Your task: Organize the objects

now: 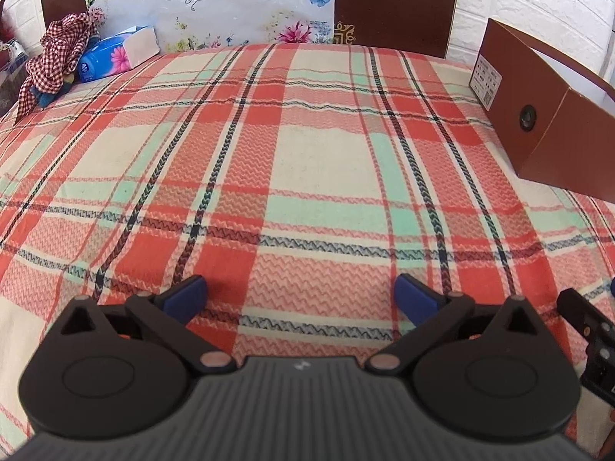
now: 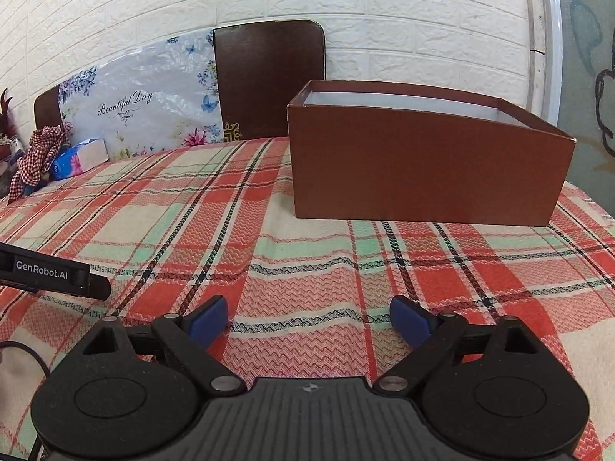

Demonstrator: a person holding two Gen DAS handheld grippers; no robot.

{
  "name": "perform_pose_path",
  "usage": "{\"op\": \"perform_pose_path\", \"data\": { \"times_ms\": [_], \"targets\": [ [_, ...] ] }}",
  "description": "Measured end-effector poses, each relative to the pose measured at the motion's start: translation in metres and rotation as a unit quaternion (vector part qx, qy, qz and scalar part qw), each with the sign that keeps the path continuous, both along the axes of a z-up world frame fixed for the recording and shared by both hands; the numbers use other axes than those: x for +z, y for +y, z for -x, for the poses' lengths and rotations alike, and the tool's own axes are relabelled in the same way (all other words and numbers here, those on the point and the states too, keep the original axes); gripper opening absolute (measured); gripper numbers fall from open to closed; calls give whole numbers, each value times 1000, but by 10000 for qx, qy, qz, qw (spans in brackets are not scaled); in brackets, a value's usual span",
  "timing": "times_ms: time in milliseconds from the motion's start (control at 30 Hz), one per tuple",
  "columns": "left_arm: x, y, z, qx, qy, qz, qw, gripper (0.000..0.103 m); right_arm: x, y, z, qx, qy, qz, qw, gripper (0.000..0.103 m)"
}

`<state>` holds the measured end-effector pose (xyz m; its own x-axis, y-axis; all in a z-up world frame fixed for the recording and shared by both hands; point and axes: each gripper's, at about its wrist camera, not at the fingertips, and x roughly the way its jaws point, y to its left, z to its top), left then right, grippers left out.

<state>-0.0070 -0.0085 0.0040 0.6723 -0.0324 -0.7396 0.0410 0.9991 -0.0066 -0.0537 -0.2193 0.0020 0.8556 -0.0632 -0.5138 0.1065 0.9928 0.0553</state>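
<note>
Right wrist view: both the right gripper (image 2: 308, 317) and left gripper (image 1: 300, 295) are spread, empty; nothing loose lies near the box (image 2: 423, 169), so a blind pinch risks snagging the tablecloth (image 2: 307, 253).

a home, by the look of it. a plaid tablecloth (image 1: 307, 146) covers the table. a tissue pack (image 1: 115, 55) and wooden chairs (image 2: 269, 77) stand by a white brick wall (image 2: 346, 0).

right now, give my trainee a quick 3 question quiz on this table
1. True or false: the brown box has a lid on.
2. What lies beside the checked cloth at the far corner? A) tissue pack B) mug C) book
3. Is anything between the left gripper jaws or the right gripper jaws?

Key: 1 false, its top is open. 2 A, the blue tissue pack. 3 no, both stand wide open over bare plaid tablecloth.
</note>
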Motion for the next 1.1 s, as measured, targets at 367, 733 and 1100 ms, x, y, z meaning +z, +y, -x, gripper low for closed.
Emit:
{"op": "perform_pose_path", "data": {
  "times_ms": [367, 733, 1100],
  "targets": [
    [-1, 2, -5, -32, 6, 6, 10000, 103, -3, 7, -15, 250, 442, 197, 9985, 103],
    [21, 9, 22, 138, -224, -231, 9994, 103, 14, 10, -28, 114, 955, -263, 9950, 102],
    [67, 14, 50, 153, -1293, -496, 9902, 103, 49, 22, -8, -49, -44, -801, 9968, 102]
  ]
}}
